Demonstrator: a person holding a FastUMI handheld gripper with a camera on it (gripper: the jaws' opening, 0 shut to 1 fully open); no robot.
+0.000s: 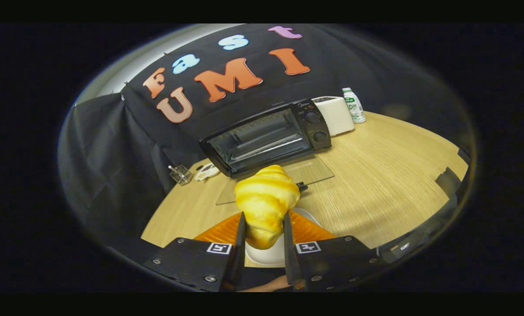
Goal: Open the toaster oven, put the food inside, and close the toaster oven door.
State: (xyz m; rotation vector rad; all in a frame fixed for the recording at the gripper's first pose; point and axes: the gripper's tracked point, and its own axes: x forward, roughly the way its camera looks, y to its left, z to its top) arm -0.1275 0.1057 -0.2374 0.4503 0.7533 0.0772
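Note:
My gripper (264,228) is shut on a golden croissant (265,199), both fingers pressing its sides, and the croissant hangs above a white plate (270,256). Beyond the fingers stands a black toaster oven (266,137) on the wooden table (384,175). Its glass door (305,173) lies folded down flat toward me, so the chamber with its wire rack is exposed. Two knobs sit on the oven's right panel.
A white box-shaped appliance (335,115) and a small bottle with a green label (354,105) stand to the right of the oven. A clear small container (180,174) and a white item (207,172) lie left of it. Black cloth walls the back.

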